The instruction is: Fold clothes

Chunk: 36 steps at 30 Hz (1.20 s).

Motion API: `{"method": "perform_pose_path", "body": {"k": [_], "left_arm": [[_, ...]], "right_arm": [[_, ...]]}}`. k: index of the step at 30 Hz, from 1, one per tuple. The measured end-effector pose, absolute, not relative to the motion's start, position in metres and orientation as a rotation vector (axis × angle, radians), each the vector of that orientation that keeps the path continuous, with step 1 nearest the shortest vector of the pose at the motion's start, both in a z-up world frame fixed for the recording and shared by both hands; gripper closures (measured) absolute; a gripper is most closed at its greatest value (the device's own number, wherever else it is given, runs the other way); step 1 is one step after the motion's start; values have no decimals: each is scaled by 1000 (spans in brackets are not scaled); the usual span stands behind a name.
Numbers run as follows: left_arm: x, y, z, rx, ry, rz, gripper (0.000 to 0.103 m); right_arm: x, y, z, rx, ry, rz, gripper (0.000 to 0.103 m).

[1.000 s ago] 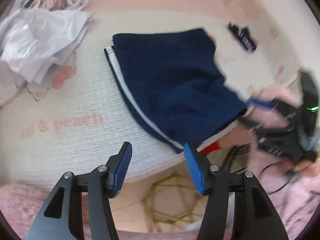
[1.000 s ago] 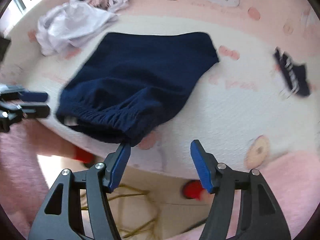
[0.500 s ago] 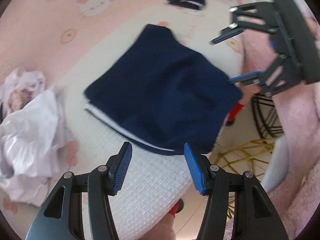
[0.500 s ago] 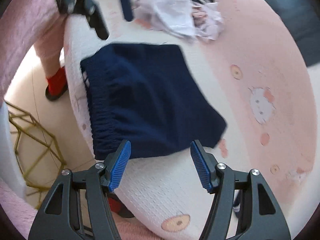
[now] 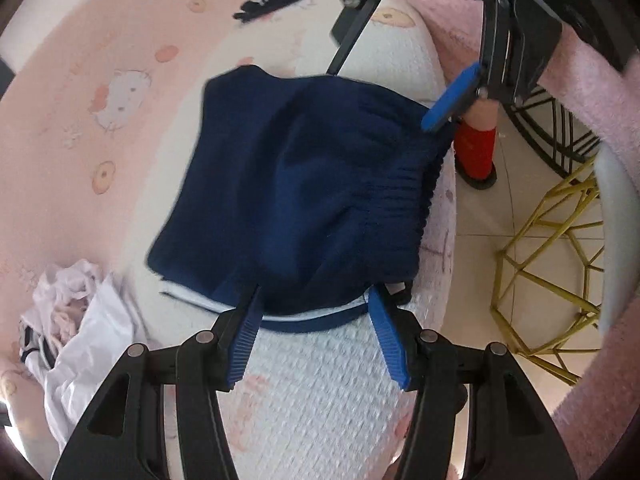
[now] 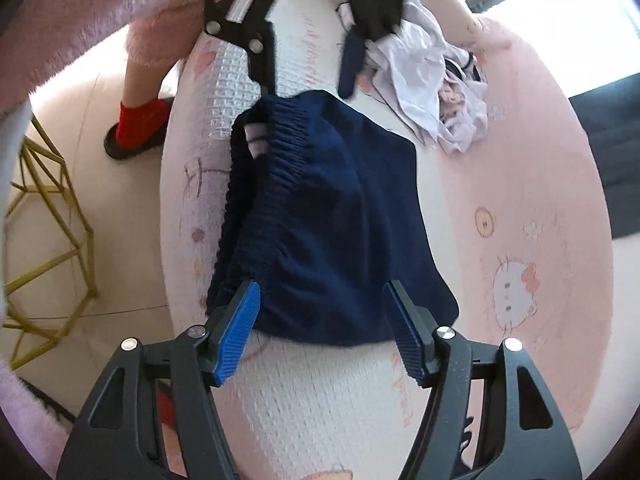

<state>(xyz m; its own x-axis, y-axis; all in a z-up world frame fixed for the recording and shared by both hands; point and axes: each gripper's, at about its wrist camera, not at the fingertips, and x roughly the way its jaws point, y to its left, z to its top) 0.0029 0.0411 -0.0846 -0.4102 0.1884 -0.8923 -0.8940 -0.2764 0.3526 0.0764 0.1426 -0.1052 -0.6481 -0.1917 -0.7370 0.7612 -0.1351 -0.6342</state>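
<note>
Here the left tool (image 5: 314,322) and the right tool (image 6: 320,320), both open and empty, flank the navy shorts (image 5: 296,192) on the bed (image 5: 316,396).

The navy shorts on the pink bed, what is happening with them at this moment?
A person holds a gripper in each hand, working over the navy shorts spread on the bed cover. The left gripper and right gripper stand open at opposite edges of the shorts; neither grips yet. A white clothes pile waits nearby.
</note>
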Motion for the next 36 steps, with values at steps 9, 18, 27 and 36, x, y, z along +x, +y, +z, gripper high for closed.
{"method": "perform_pose_path", "body": {"k": [9, 18, 27, 36], "left_arm": [[-6, 52, -72, -1066, 998, 1821, 68], [45, 44, -85, -757, 1499, 1616, 46], [50, 62, -101, -664, 1522, 1647, 44], [20, 67, -86, -918, 1190, 1733, 91]], "right_arm": [[63, 131, -114, 777, 1302, -1847, 73], [98, 130, -123, 493, 1530, -1796, 36], [100, 116, -151, 643, 1462, -1721, 47], [73, 120, -126, 813, 1229, -1766, 69]]}}
